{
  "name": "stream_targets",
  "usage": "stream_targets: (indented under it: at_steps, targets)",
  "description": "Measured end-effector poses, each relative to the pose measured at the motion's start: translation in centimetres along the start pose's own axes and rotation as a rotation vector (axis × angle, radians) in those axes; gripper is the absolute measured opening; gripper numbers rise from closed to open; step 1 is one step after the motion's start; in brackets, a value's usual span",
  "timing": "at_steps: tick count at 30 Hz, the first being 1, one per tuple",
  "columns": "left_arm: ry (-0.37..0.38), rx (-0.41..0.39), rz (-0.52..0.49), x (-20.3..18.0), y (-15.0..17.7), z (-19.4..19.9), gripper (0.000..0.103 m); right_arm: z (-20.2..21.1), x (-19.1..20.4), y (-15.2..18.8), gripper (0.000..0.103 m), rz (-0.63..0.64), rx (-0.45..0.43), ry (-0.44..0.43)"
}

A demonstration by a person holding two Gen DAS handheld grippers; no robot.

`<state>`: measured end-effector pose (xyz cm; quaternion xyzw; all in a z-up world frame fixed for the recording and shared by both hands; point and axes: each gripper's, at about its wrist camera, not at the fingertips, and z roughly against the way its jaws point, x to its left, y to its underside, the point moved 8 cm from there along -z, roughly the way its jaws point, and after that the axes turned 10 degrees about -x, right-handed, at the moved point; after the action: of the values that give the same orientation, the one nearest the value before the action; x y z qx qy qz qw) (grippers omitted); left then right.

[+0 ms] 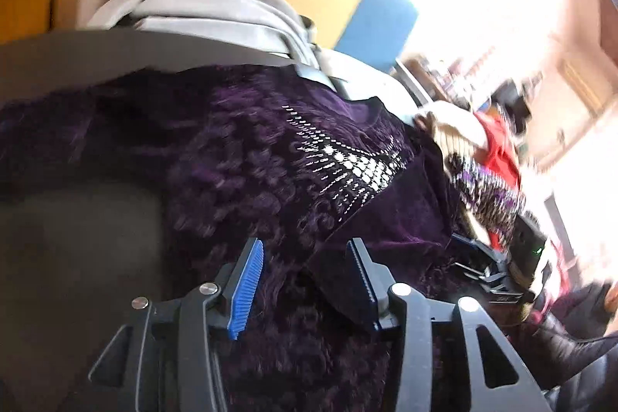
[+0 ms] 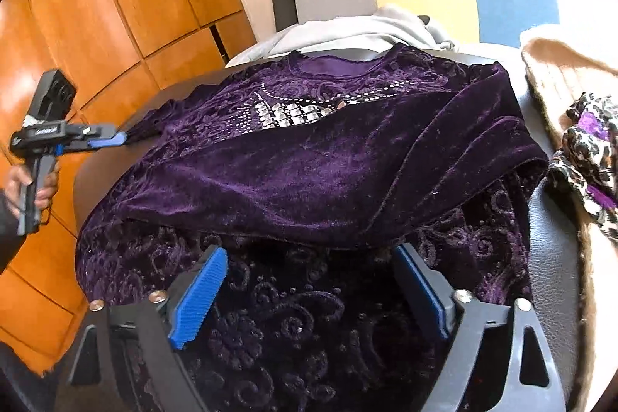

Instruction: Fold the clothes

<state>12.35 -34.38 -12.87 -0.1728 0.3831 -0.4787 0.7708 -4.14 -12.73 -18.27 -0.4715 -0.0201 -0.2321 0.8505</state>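
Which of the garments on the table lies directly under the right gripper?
The purple velvet top with silver studs; the grey garment lies behind it, the leopard-print one off to its right.

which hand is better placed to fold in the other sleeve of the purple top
Left, probably: the left gripper sits at the unfolded sleeve of the purple velvet top; the right gripper hovers open over the hem.

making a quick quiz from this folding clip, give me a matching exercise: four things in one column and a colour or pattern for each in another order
Things:
1. top spread on the table
2. garment behind its collar
3. crumpled cloth at the right edge
4. gripper pads

Colours:
a. blue
b. leopard print with purple
c. dark purple velvet
d. pale grey

Pairs: 1-c, 2-d, 3-b, 4-a
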Motion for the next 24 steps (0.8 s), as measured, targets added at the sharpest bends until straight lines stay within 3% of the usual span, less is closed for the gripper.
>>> stream_targets:
  at_steps: [3,5,8,9,10,11,14,19,24]
  targets:
    - [-0.006,0.192,-0.175,-1.6,1.5,-4.3,0.051,0.0,0.1,0.1,0.094,0.002,-0.001,-0.007]
    - [-0.003,0.257,-0.213,-1.9,2.6,-6.2,0.051,0.0,0.1,0.2,0.094,-0.003,-0.004,-0.015]
    - [0.001,0.269,-0.241,-2.7,3.1,-6.5,0.051,0.0,0.0,0.3,0.096,-0.012,-0.008,-0.029]
    - [0.022,0.249,-0.218,-3.1,3.0,-6.5,0.04,-0.1,0.0,0.3,0.097,-0.015,-0.008,-0.034]
    - [0.0,0.235,-0.233,-3.2,3.0,-6.4,0.015,-0.1,0.0,0.3,0.098,-0.016,-0.009,-0.038]
    - [-0.031,0.224,-0.256,-3.3,3.1,-6.3,0.006,-0.1,0.0,0.2,0.098,-0.018,-0.009,-0.043]
    - [-0.069,0.161,-0.206,-2.7,1.7,-5.0,0.004,0.0,0.0,0.2,0.098,-0.026,-0.009,-0.049]
    - [-0.081,-0.009,-0.182,-2.3,-5.0,-1.0,0.004,1.1,-0.3,-0.6,0.098,-0.1,0.007,-0.05]
    - [-0.115,-0.018,-0.252,-2.2,-8.8,-1.4,0.004,3.5,-2.5,-3.1,0.098,-0.172,-0.081,-0.027]
